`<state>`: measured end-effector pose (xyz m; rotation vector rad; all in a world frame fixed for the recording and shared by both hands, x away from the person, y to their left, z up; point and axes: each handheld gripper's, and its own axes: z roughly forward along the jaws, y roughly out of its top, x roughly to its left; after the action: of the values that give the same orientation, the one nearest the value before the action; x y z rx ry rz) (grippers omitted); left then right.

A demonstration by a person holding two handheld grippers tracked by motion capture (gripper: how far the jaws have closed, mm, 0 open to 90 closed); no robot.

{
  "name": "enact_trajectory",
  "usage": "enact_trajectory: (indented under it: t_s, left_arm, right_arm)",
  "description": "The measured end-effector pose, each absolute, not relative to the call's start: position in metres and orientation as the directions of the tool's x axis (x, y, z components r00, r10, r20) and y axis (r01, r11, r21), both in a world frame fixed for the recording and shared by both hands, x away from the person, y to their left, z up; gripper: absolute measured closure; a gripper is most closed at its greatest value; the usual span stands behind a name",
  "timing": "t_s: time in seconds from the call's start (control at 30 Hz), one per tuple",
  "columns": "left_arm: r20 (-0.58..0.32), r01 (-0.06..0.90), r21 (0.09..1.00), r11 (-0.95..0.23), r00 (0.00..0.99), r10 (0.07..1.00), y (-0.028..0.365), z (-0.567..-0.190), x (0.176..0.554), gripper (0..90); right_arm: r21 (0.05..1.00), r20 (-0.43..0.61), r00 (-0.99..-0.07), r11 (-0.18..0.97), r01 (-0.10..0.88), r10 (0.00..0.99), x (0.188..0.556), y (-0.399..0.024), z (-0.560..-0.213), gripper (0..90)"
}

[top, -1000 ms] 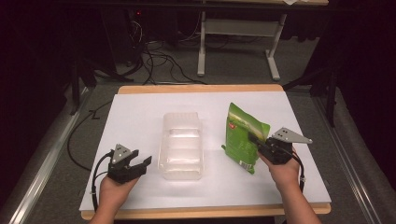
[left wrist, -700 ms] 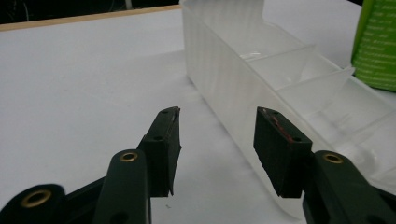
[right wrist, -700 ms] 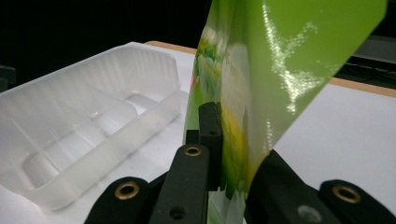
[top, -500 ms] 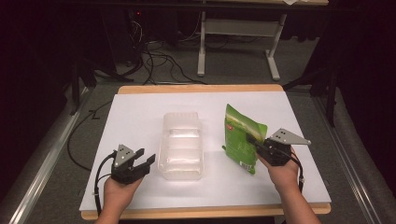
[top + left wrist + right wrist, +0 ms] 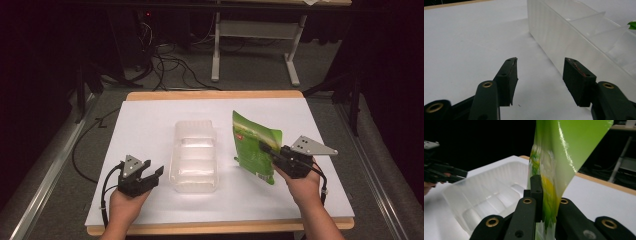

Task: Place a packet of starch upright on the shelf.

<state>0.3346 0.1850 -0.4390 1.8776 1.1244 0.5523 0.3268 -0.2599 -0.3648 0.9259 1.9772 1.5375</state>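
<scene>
Table (image 5: 150, 120), white-topped, carries a clear tray (image 5: 194, 156) with ribbed compartments near its middle. Right of the tray, a green bag (image 5: 252, 145) stands lifted and tilted, its lower edge close to the tabletop, well clear of the tray's right wall. The right gripper (image 5: 267, 149) has its jaws clamped tight on the bag's side. The left gripper (image 5: 152, 172) rests low by the tray's near left corner, jaws spread wide with nothing between them.

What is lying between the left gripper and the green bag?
In the high view, the clear plastic tray lies between the left gripper and the green bag, which the right gripper holds.
</scene>
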Motion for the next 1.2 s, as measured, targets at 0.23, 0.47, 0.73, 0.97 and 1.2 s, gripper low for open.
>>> enact_trajectory:
  t_s: [0.23,0.47,0.73,0.97,1.2]
  left_arm:
    - [-0.058,0.487,0.845,-0.221,0.495,0.867,0.189,-0.439,0.336,45.4]
    - [-0.069,0.49,0.847,-0.205,0.483,0.873,0.194,-0.439,0.335,45.0]
    - [-0.065,0.49,0.847,-0.206,0.481,0.874,0.194,-0.439,0.335,44.9]
    - [-0.071,0.49,0.849,-0.198,0.477,0.876,0.196,-0.439,0.336,44.9]
    - [-0.07,0.492,0.848,-0.197,0.473,0.878,0.196,-0.439,0.336,44.9]
  right_arm:
    - [0.971,0.051,-0.723,0.134,0.196,0.689,0.334,-0.244,-0.352,90.0]
    - [0.977,0.066,-0.768,0.113,0.178,0.637,0.343,-0.227,-0.338,90.0]
    - [0.981,0.052,-0.82,0.125,0.149,0.569,0.351,-0.201,-0.325,90.0]
    - [0.981,0.068,-0.871,0.125,0.146,0.486,0.36,-0.175,-0.326,90.0]
    - [0.982,0.064,-0.898,0.135,0.135,0.435,0.368,-0.153,-0.331,90.0]
